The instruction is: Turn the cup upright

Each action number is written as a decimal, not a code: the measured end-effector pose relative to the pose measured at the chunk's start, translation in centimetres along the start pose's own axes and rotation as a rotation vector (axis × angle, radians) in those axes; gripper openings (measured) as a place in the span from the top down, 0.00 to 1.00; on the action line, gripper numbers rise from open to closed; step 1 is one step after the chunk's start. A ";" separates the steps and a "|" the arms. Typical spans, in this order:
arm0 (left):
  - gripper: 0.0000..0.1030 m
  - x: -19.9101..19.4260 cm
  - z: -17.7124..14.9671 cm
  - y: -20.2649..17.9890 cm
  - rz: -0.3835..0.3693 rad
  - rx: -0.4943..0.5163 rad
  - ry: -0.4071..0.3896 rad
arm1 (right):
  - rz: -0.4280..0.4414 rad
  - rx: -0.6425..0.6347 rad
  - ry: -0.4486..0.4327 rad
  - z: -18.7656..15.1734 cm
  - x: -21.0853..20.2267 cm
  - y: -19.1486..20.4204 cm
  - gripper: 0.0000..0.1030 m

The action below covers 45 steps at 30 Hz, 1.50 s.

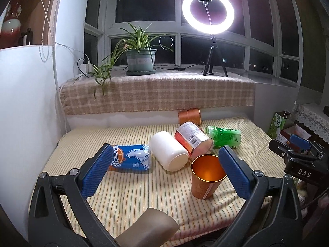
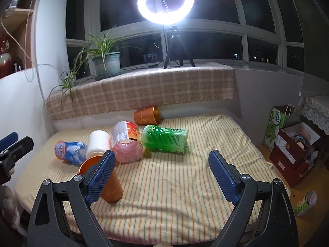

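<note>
I am holding my left gripper (image 1: pixel 164 168) spread wide, empty; my right gripper (image 2: pixel 161 175) likewise. The orange metallic cup (image 1: pixel 206 177) is standing upright on the striped bedsheet (image 1: pixel 133 187), another orange cup (image 2: pixel 147 115) lying beyond.

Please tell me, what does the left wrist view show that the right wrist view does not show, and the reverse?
Only the left wrist view shows inside the near orange cup, upright with its mouth open upward, and the word OCEAN on the blue bottle.

Only the right wrist view shows the far orange cup's open mouth as it lies on its side, and the red box on the floor.

Both show the white jar, green bottle and ring light.
</note>
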<state>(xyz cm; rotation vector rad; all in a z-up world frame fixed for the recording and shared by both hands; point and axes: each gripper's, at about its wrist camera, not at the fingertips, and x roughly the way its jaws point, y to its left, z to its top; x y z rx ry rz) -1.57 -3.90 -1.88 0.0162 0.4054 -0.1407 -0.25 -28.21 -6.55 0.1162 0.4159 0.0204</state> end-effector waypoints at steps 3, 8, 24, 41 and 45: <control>0.00 -0.1 0.0 0.0 0.005 0.000 0.003 | -0.006 -0.007 -0.008 0.0 -0.2 0.1 0.11; 0.00 -0.5 0.0 0.1 0.014 -0.004 0.005 | -0.008 -0.021 -0.011 -0.1 -0.4 0.4 0.11; 0.00 -0.3 0.0 -0.1 0.021 0.001 0.000 | -0.009 -0.024 0.000 0.0 -0.1 0.3 0.11; 0.00 -0.1 0.0 -0.3 0.025 0.013 -0.004 | -0.007 -0.012 0.021 -0.3 0.7 -0.1 0.11; 0.00 0.3 0.0 -0.3 0.031 0.031 -0.002 | -0.009 -0.008 0.027 -0.4 0.9 -0.2 0.11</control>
